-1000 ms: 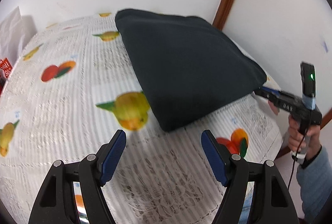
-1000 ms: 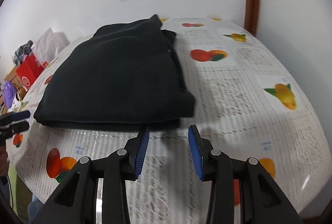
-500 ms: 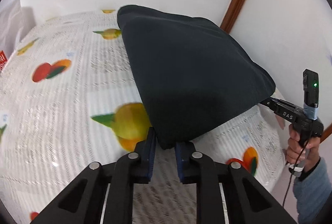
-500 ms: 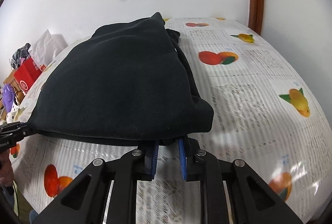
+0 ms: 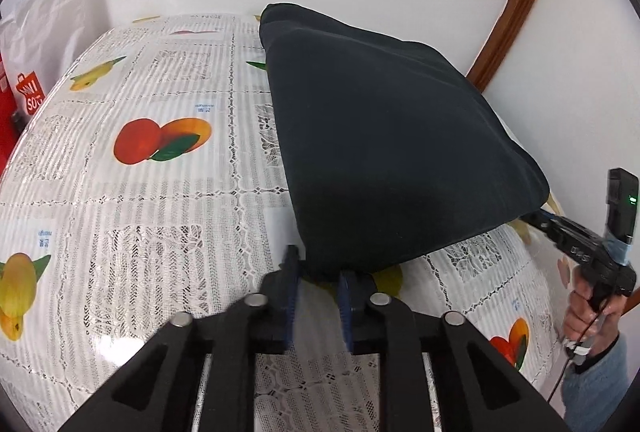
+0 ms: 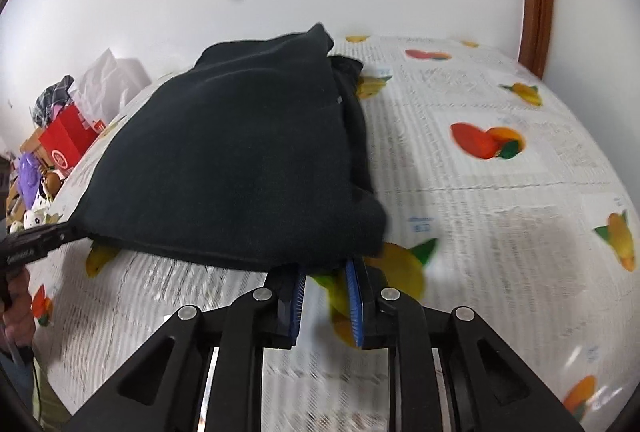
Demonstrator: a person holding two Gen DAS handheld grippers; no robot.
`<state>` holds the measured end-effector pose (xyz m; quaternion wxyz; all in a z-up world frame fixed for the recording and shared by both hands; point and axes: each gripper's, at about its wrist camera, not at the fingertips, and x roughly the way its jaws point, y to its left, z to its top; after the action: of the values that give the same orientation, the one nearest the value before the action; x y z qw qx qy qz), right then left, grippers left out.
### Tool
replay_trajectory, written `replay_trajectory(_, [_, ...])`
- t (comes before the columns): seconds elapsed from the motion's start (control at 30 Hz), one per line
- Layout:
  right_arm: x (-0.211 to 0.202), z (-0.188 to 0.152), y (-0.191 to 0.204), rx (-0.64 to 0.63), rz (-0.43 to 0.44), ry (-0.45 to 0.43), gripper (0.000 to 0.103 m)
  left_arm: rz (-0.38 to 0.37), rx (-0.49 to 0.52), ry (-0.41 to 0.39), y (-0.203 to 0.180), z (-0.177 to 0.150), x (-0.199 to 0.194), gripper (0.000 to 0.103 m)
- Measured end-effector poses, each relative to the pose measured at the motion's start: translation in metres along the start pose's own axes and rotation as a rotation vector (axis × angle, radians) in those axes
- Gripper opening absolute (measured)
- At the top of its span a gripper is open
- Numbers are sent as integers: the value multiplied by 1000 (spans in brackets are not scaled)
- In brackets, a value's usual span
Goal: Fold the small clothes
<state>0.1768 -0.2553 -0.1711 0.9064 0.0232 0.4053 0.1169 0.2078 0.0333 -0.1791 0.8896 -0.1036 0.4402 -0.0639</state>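
A folded black garment (image 5: 384,152) lies on a table covered with a fruit-print lace cloth (image 5: 160,192). My left gripper (image 5: 316,272) is shut on the garment's near corner and lifts it off the cloth. My right gripper (image 6: 326,268) is shut on the other near corner of the garment (image 6: 240,160), also raised. Each gripper shows in the other's view: the right one (image 5: 532,218) at the garment's right corner, the left one (image 6: 72,232) at its left corner. The far edge of the garment still rests on the table.
White paper bags and a red bag (image 5: 24,100) stand at the table's left end. A red box and toys (image 6: 60,148) sit beyond the table. A white wall with a brown wooden trim (image 5: 516,0) runs behind the table.
Both grippers moved in from open, closed on the garment's near corners and have lifted that edge up and forward over the table.
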Motion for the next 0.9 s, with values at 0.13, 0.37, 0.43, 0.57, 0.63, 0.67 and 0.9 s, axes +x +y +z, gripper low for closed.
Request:
replay_trajectory(0.13, [-32,-4,-11,-17,26,-30,33,12,5,-1,-2,0,8,29])
replay_trajectory(0.37, [-46,28,-8,19,52,-134,36,47,12,-27,0,2,16,29])
replay_trajectory(0.43, [-29,40,-7,46,55,-123,32,58,18,-30,-1,1,16,29])
replay_trajectory(0.57, [8,60,-6,101,72,-87,28,72,25,-32,-3,0,16,29])
replay_trajectory(0.63, [26,68,-6,123,57,-69,20,73,20,-36,-3,0,16,29])
replay_trajectory(0.67, [31,70,-7,132,63,-67,12,72,11,-42,-2,-1,15,29])
replay_trajectory(0.9, [15,63,-24,168,104,-168,3,75,10,-46,-3,0,16,28])
